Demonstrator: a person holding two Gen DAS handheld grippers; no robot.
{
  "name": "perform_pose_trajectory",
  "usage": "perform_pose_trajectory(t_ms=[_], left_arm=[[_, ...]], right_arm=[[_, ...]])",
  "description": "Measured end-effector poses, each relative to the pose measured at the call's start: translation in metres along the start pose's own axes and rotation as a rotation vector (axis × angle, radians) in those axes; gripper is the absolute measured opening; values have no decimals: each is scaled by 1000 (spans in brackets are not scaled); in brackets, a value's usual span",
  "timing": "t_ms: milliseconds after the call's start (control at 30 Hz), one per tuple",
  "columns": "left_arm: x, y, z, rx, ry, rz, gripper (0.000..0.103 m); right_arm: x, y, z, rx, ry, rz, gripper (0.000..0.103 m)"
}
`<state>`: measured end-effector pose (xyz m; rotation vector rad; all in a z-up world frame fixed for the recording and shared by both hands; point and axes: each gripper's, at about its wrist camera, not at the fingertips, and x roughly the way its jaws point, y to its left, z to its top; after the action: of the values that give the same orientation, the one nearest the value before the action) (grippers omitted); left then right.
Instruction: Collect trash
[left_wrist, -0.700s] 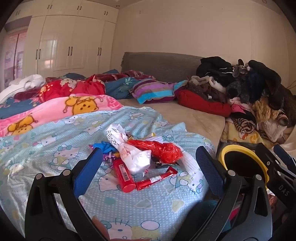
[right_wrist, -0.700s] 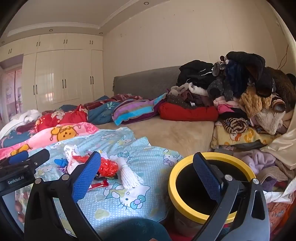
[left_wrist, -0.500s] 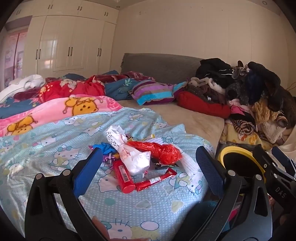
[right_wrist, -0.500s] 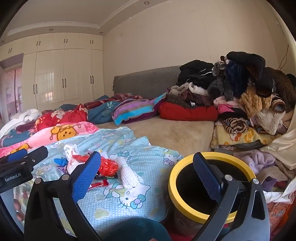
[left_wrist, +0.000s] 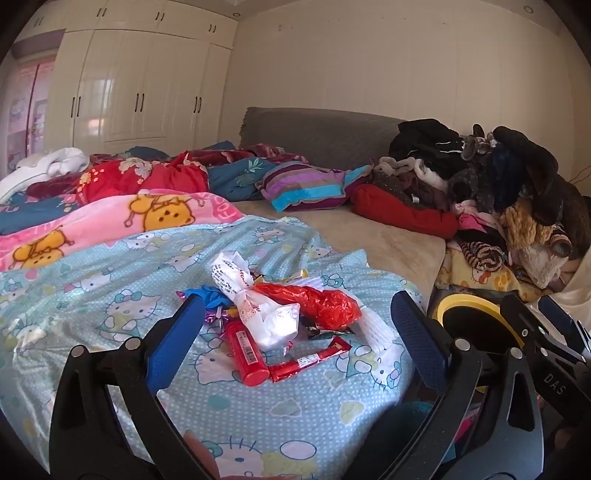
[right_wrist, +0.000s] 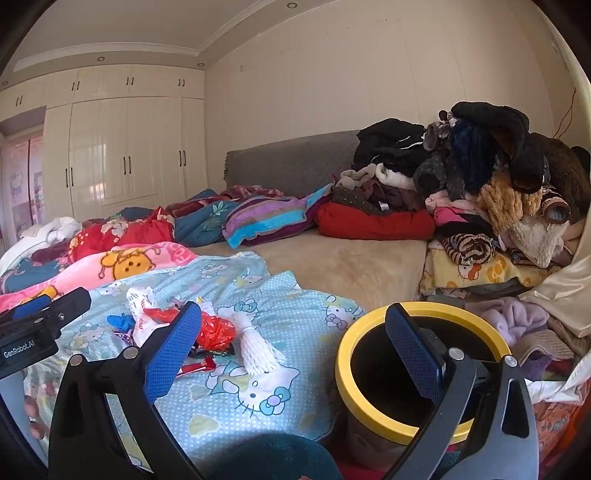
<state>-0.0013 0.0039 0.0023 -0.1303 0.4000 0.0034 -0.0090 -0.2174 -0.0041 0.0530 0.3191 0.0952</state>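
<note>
A pile of trash lies on the light-blue Hello Kitty blanket (left_wrist: 110, 295): a white printed bag (left_wrist: 255, 302), a red plastic bag (left_wrist: 317, 301), a red tube (left_wrist: 245, 350), a red wrapper (left_wrist: 310, 360), a white foam net (left_wrist: 373, 325) and a blue scrap (left_wrist: 208, 297). My left gripper (left_wrist: 295, 336) is open and empty, just short of the pile. My right gripper (right_wrist: 291, 347) is open and empty, to the right of the pile (right_wrist: 210, 328), over the near rim of a yellow-rimmed bin (right_wrist: 421, 373) beside the bed.
A heap of clothes and plush toys (right_wrist: 480, 184) fills the right side of the bed. Pillows and folded blankets (left_wrist: 147, 184) lie at the back and left. A grey headboard (left_wrist: 317, 129) and white wardrobes (left_wrist: 140, 81) stand behind.
The left gripper view has tilted slightly, so the scene sits a little lower in the frame. The right gripper has barely moved. Both stay open.
</note>
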Motion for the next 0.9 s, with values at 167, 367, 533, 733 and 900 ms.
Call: perform_pose_trajectory(t_ms=[167,367,533,733,900], left_arm=[[0,-1,1,2,-3,2,92],[-1,-1,1,1,-2,0,92],[-1,-1,0,2,-5,2,92],[-1,-1,0,2,-5,1,92],[-2,-1,0,3,-6,-1,92]], right_arm=[[0,-1,0,1,0,2,97],[1,-1,-1,0,1,2,97],[1,-1,0,0,2,3,97],[-1,-1,-1,0,4,7,97],[-1,-1,-1,0,7,9,97]])
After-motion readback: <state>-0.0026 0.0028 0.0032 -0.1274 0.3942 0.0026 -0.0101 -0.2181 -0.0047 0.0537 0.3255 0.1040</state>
